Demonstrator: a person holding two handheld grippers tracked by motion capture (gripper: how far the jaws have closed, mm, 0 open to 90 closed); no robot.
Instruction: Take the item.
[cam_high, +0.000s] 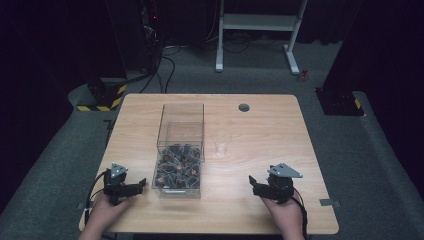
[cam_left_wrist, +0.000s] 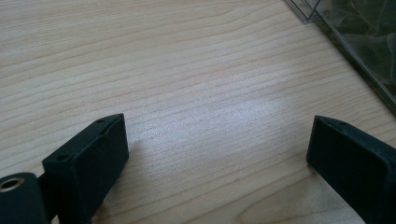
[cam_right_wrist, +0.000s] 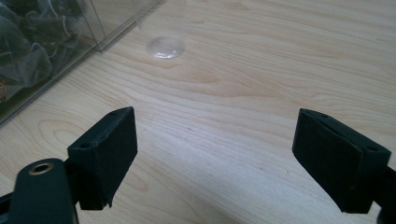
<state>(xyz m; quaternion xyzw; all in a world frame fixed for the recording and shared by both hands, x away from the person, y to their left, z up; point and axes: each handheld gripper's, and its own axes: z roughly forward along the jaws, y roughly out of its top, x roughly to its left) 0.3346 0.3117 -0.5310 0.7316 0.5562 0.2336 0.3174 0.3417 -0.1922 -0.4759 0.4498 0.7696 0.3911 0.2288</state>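
Both hands rest at the near edge of the wooden table (cam_high: 260, 125), each holding a gripper with its jaws spread wide and empty.

Just right of the left gripper (cam_high: 142, 184) stands a clear plastic box (cam_high: 180, 150) of small dark packets (cam_high: 177, 167). Ahead and left of the right gripper (cam_high: 253, 182), beside the box, stands a clear plastic cup (cam_high: 221, 142).

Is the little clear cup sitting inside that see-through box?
No, the clear cup stands on the bare table just to the right of the clear box, outside its walls.
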